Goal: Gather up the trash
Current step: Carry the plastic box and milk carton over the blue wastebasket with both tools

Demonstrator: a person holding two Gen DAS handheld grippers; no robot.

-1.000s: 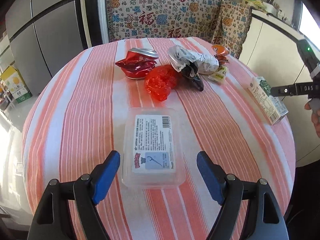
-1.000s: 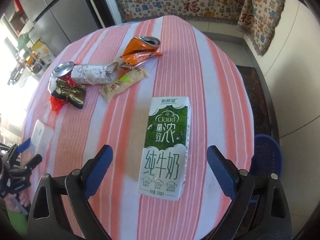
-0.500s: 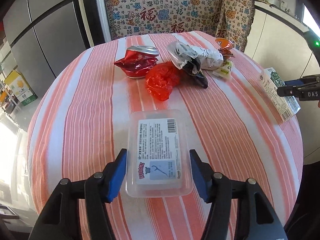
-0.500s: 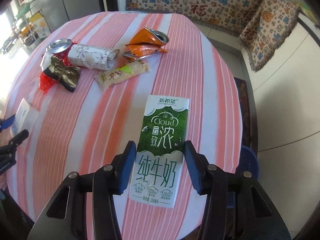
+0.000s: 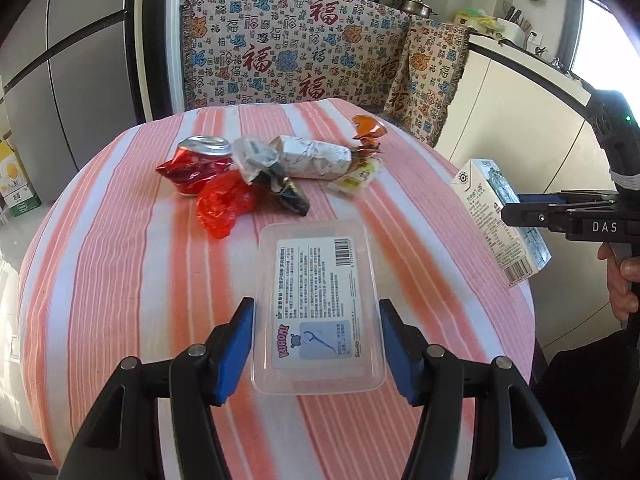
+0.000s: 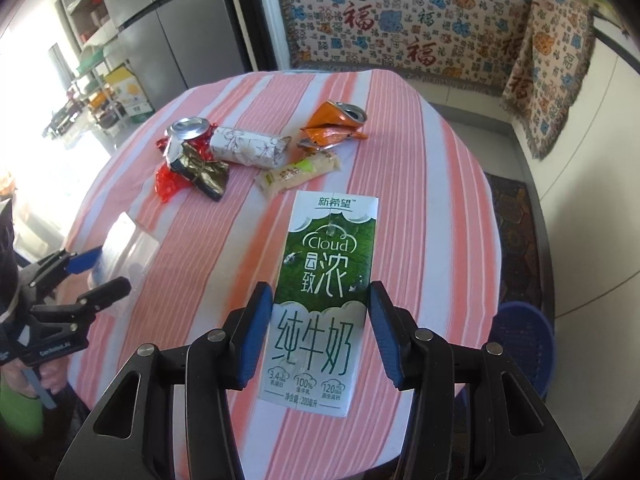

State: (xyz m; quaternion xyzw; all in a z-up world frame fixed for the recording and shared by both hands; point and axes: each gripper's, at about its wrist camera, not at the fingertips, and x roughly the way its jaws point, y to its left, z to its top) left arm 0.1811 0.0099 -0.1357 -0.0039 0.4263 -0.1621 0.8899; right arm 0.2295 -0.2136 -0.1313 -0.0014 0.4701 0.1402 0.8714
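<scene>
My left gripper (image 5: 316, 320) is shut on a clear plastic box (image 5: 316, 280) with a printed label, its blue pads pressing the long sides. The box hangs a little above the pink-striped tablecloth (image 5: 120, 280). In the right wrist view, my right gripper (image 6: 320, 300) is shut on a green-and-white milk carton (image 6: 328, 248), held just off the table near its right edge. The left wrist view also shows that carton (image 5: 496, 216) at the far right. The right wrist view shows the left gripper (image 6: 100, 268) and its box (image 6: 128, 240) at the far left.
More trash lies at the table's far side: a crushed red can (image 5: 196, 160), a red plastic bag (image 5: 224, 204), a paper-wrapped roll (image 5: 312, 158), a dark foil wrapper (image 5: 288, 196), a crushed orange can (image 6: 336, 124) and a snack wrapper (image 6: 298, 172). A blue bin (image 6: 524, 344) stands on the floor beside the table.
Both grippers went from wide open to shut, the left on the plastic box and the right on the milk carton. Both then rose, lifting their things off the cloth.
</scene>
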